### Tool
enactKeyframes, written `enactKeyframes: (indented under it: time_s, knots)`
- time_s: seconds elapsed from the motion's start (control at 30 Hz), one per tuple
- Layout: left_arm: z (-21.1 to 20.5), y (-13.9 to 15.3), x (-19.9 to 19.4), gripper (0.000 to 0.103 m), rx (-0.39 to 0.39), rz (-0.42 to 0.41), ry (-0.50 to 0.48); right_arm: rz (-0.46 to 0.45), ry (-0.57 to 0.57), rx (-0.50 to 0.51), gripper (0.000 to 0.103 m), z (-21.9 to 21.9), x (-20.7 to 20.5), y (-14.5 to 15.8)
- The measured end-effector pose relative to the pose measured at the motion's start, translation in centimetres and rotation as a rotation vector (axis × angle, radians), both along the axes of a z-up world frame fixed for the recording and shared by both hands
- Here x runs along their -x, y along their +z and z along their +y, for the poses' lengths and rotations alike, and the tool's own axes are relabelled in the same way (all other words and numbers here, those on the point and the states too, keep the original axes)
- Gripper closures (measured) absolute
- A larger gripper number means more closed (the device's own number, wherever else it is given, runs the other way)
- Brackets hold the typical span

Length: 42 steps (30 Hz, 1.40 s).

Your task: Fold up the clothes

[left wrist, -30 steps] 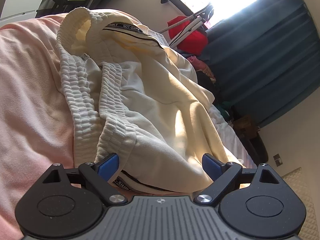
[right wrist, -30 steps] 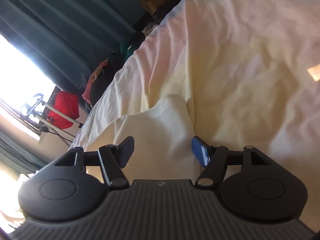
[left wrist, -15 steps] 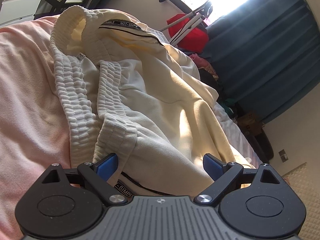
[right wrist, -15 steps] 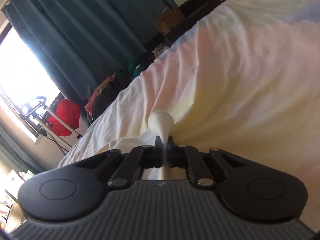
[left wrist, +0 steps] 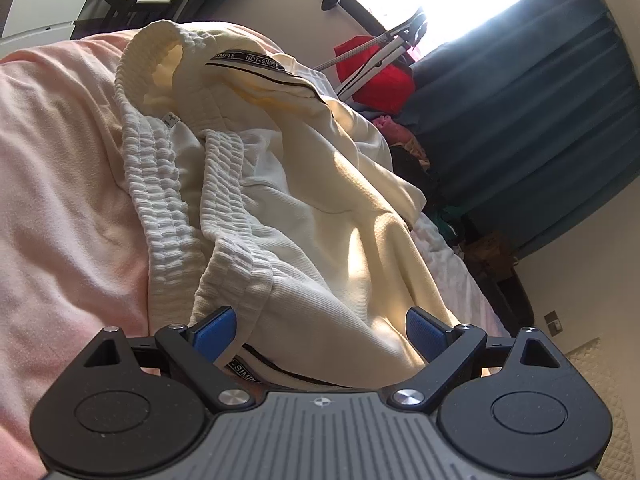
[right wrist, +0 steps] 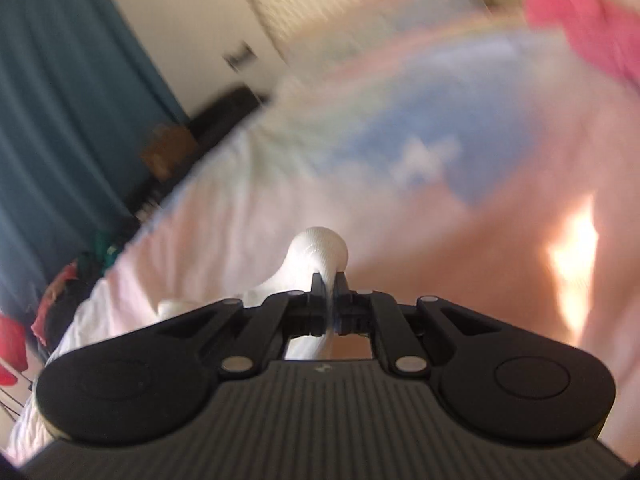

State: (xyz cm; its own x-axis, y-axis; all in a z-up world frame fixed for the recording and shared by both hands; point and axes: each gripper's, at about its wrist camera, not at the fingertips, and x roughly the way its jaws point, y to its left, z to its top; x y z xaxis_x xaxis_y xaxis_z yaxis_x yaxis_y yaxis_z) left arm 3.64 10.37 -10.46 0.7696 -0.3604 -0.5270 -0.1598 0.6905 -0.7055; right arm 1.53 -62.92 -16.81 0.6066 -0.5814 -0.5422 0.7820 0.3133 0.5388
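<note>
Cream-white shorts (left wrist: 312,208) with a ribbed elastic waistband and a black "NOT-SIMPLE" tape lie rumpled on a pink bedspread (left wrist: 60,200). My left gripper (left wrist: 320,330) is open, its blue pads on either side of the shorts' near edge, close to the waistband corner. My right gripper (right wrist: 329,286) is shut on a pinched fold of the same white fabric (right wrist: 318,246), which bulges past the fingertips, lifted above the bed (right wrist: 480,248). The right wrist view is blurred by motion.
Dark teal curtains (left wrist: 520,120) hang by a bright window. A red bag on a rack (left wrist: 376,72) and a pile of clothes stand beside the bed. A pink object (right wrist: 580,20) lies at the bed's far end.
My right gripper closed on the fabric corner, then swung and lifted it, turning its view toward the bed's far end. My left gripper stayed open and barely moved.
</note>
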Motion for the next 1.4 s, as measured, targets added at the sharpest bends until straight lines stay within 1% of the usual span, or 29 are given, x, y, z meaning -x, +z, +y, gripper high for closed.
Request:
enactKeyframes:
  time_s: [0.1, 0.17, 0.2, 0.23, 0.27, 0.3, 0.37, 0.43, 0.53, 0.6, 0.7, 0.8, 0.83, 0.87, 0.9, 0.93, 0.97, 1.0, 1.03, 1.07, 1.1, 1.13, 1.17, 1.23, 1.4]
  knots:
    - [1.0, -0.4, 0.7, 0.011, 0.079, 0.032, 0.025, -0.068, -0.024, -0.127, 0.092, -0.3, 1.3, -0.3]
    - [1.7, -0.7, 1.2, 0.011, 0.136, 0.056, 0.041, -0.083, -0.002, -0.152, 0.088, 0.6, 1.5, 0.7]
    - [2.0, -0.8, 1.4, 0.011, 0.165, 0.066, 0.045, -0.090, 0.009, -0.163, 0.072, 1.2, 1.6, 1.2]
    - [2.2, -1.0, 1.6, 0.011, 0.193, 0.077, 0.046, -0.090, 0.020, -0.168, 0.047, 2.5, 1.8, 1.7]
    - [2.4, -1.2, 1.8, 0.011, 0.212, 0.086, 0.048, -0.100, 0.033, -0.174, 0.032, 3.3, 2.0, 2.4]
    - [2.5, -1.4, 2.0, 0.011, 0.228, 0.095, 0.051, -0.115, 0.051, -0.178, 0.015, 4.5, 2.2, 3.4]
    - [2.4, -1.9, 2.1, 0.011, 0.257, 0.113, 0.058, -0.142, 0.102, -0.174, 0.016, 6.7, 2.7, 5.3]
    - [2.3, -2.5, 2.3, 0.010, 0.285, 0.131, 0.065, -0.140, 0.165, -0.157, 0.016, 8.6, 3.0, 6.9]
    - [1.9, -3.8, 2.1, 0.010, 0.348, 0.138, 0.077, -0.131, 0.248, -0.124, 0.016, 11.0, 3.4, 8.3]
    - [1.6, -4.6, 1.6, 0.010, 0.364, 0.136, 0.094, -0.119, 0.296, -0.121, 0.016, 12.2, 3.6, 8.5]
    - [1.2, -5.5, 0.1, 0.010, 0.379, 0.129, 0.120, -0.106, 0.319, -0.164, 0.016, 13.4, 3.6, 8.1]
    - [0.6, -5.8, -1.5, 0.007, 0.369, 0.131, 0.146, -0.094, 0.328, -0.207, 0.016, 13.8, 2.8, 7.4]
    - [0.4, -5.7, -1.8, 0.007, 0.362, 0.129, 0.153, -0.084, 0.332, -0.206, 0.016, 14.0, 2.5, 7.3]
    - [0.2, -5.6, -2.2, 0.009, 0.355, 0.127, 0.160, -0.072, 0.333, -0.199, 0.016, 14.2, 2.3, 7.2]
    - [0.3, -5.5, -2.3, 0.013, 0.340, 0.128, 0.170, -0.061, 0.327, -0.193, 0.016, 14.3, 2.2, 7.0]
    - [0.5, -5.4, -2.3, 0.030, 0.323, 0.129, 0.180, -0.051, 0.322, -0.187, 0.016, 14.5, 2.0, 6.9]
    - [0.8, -5.7, -2.3, 0.041, 0.337, 0.141, 0.191, -0.044, 0.317, -0.183, 0.016, 14.5, 1.9, 6.7]
    - [1.3, -6.0, -2.2, 0.043, 0.366, 0.158, 0.202, -0.034, 0.310, -0.182, 0.016, 14.4, 1.8, 6.5]
    - [1.8, -6.4, -2.1, 0.053, 0.394, 0.175, 0.213, -0.025, 0.303, -0.181, 0.016, 14.4, 1.7, 6.4]
    - [2.3, -6.7, -2.0, 0.060, 0.424, 0.187, 0.221, -0.019, 0.295, -0.184, 0.016, 14.3, 1.7, 6.2]
    - [2.8, -6.9, -1.9, 0.064, 0.454, 0.187, 0.232, -0.017, 0.287, -0.191, 0.016, 14.2, 1.7, 6.0]
    - [3.2, -6.8, -1.8, 0.072, 0.466, 0.180, 0.241, -0.015, 0.279, -0.196, 0.016, 14.1, 1.6, 5.8]
    - [3.5, -6.3, -1.5, 0.078, 0.459, 0.166, 0.248, -0.012, 0.282, -0.191, 0.016, 14.2, 1.6, 5.8]
    - [4.3, -4.5, -0.8, 0.080, 0.425, 0.121, 0.256, -0.004, 0.286, -0.181, 0.016, 14.3, 1.4, 5.8]
    - [7.6, 2.4, 2.2, 0.083, 0.303, -0.063, 0.268, 0.001, 0.283, -0.167, 0.016, 13.9, 1.5, 5.9]
